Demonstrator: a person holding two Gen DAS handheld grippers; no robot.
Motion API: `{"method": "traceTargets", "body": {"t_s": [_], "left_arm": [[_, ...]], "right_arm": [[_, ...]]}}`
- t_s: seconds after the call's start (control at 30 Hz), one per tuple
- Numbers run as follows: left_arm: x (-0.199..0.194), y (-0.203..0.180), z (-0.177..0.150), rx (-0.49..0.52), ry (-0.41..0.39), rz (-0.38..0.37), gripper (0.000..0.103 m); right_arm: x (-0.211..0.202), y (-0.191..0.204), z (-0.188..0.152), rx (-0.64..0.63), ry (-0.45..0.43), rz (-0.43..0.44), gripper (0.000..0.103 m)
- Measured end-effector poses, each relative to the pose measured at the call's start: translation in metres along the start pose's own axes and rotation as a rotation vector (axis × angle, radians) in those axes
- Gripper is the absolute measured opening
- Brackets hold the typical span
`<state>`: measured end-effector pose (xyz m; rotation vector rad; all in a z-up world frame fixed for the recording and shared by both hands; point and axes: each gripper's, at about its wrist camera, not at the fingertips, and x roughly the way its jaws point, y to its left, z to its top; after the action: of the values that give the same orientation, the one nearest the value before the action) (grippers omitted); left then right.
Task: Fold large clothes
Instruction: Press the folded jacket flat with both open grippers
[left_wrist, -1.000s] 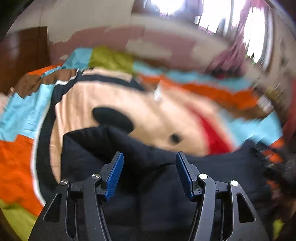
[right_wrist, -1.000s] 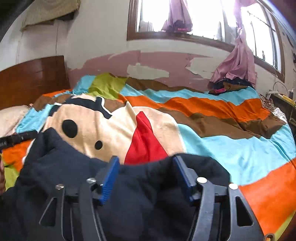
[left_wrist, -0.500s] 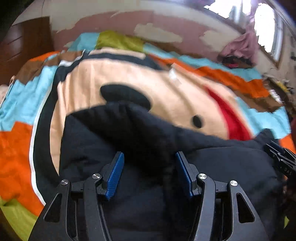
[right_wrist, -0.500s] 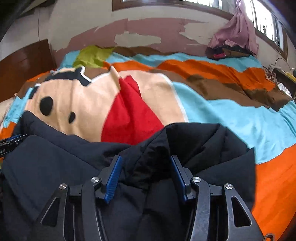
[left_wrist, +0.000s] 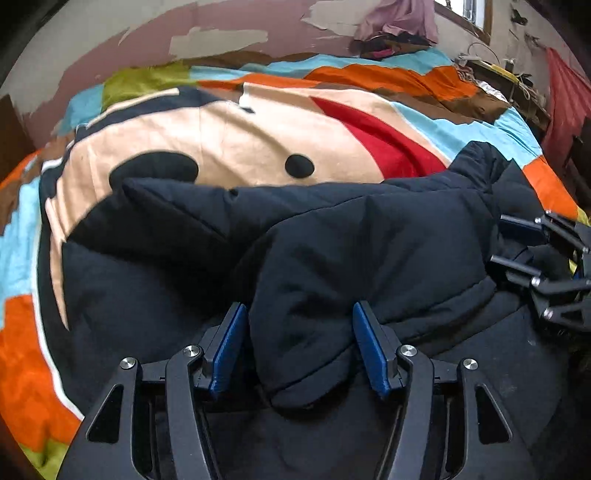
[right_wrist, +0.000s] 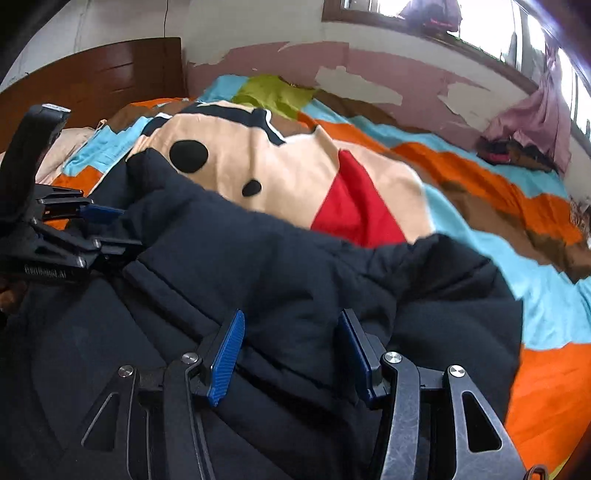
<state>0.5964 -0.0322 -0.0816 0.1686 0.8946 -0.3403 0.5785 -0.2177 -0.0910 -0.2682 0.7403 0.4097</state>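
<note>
A black padded jacket (left_wrist: 332, 240) lies across the near part of the bed, its upper layer folded over the lower one. My left gripper (left_wrist: 297, 332) has a thick fold of the jacket's edge filling the space between its blue pads, and its jaws are opening. My right gripper (right_wrist: 291, 339) is shut on another bunched fold of the same jacket (right_wrist: 258, 266). The two grippers work side by side: the right gripper (left_wrist: 500, 242) shows at the right edge of the left wrist view, and the left gripper (right_wrist: 114, 227) at the left edge of the right wrist view.
The bed cover (left_wrist: 240, 136) has a cartoon face and orange, blue and brown stripes, and stretches far beyond the jacket. A wooden headboard (right_wrist: 110, 74) stands at the far left. Pink and dark clothes (right_wrist: 517, 147) are piled under the window. A red cloth (left_wrist: 565, 92) hangs at the right.
Both grippers have come down toward the bed and rolled, carrying the jacket's edge. The jacket now fills more of each view and lies lower on the cover.
</note>
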Motion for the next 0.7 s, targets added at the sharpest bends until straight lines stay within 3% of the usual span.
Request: {"method": "traceTargets", "body": {"t_s": [0.13, 0.3, 0.43, 0.57, 0.6, 0.7], "left_arm": [[0.009, -0.007, -0.001, 0.037, -0.028, 0.060, 0.056], [0.016, -0.006, -0.006, 0.014, -0.060, 0.076, 0.056], [0.002, 0.001, -0.010, -0.050, -0.072, 0.038, 0.056], [-0.030, 0.003, -0.019, -0.120, -0.076, -0.029, 0.056], [-0.040, 0.002, -0.022, -0.126, -0.091, -0.027, 0.058], [-0.071, -0.003, -0.032, -0.167, -0.147, -0.040, 0.082]], "right_arm": [[0.016, 0.005, -0.001, -0.005, 0.035, -0.019, 0.050], [0.025, 0.000, -0.006, 0.026, 0.027, -0.015, 0.050], [0.011, 0.004, -0.008, 0.022, -0.014, -0.030, 0.051], [-0.026, -0.003, -0.019, 0.151, -0.074, -0.009, 0.056], [-0.037, -0.003, -0.023, 0.185, -0.088, -0.014, 0.062], [-0.068, 0.004, -0.033, 0.228, -0.132, -0.021, 0.069]]}}
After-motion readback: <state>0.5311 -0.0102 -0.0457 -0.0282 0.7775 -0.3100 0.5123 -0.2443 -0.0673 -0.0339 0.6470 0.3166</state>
